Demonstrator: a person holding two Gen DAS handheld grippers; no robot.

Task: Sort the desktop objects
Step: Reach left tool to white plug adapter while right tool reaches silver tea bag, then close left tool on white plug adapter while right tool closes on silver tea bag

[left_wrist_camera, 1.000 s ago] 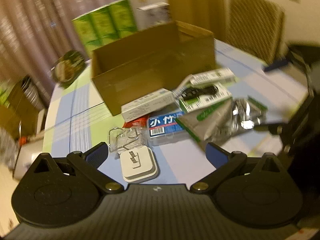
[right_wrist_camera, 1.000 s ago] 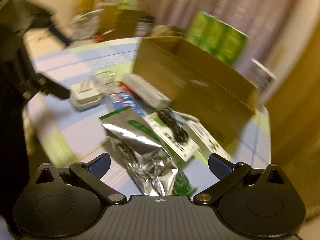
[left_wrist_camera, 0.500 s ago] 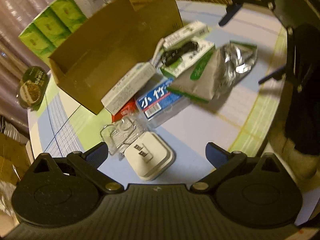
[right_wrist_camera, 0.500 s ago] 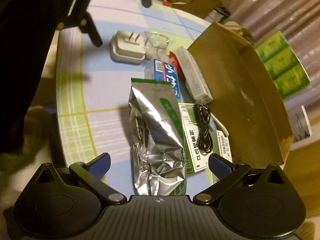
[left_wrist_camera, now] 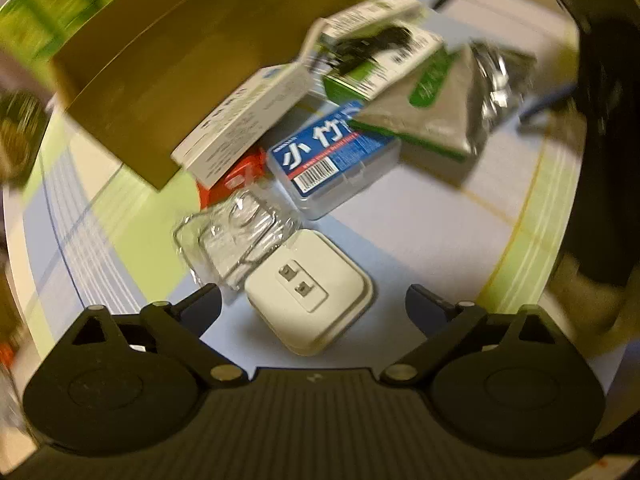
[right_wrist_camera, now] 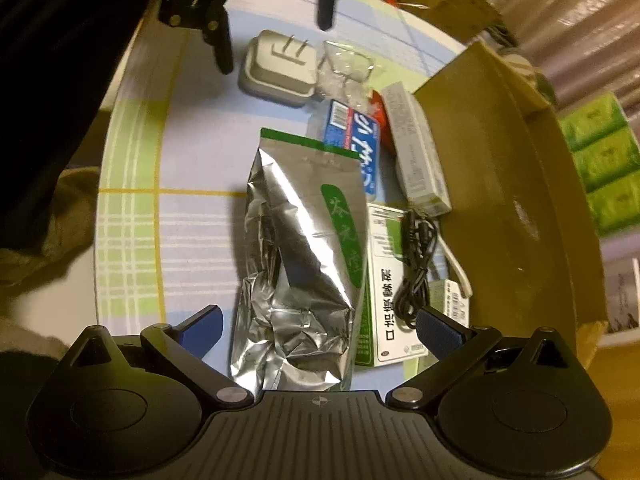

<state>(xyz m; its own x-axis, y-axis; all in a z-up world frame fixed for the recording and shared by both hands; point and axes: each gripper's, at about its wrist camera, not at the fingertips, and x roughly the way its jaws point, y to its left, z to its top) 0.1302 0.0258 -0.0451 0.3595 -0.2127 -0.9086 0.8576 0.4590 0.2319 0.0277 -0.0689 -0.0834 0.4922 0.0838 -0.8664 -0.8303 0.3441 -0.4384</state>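
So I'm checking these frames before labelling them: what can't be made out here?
- Cardboard box: its inside floor is in shadow in the right wrist view and blurred in the left, so any contents can't be told.
- Orange item: mostly covered by the long white box and clear plastic packaging.
- Small print on the white-green box: partly under the black cable.
- Foil bag: its bottom is cut off by the right gripper's body.
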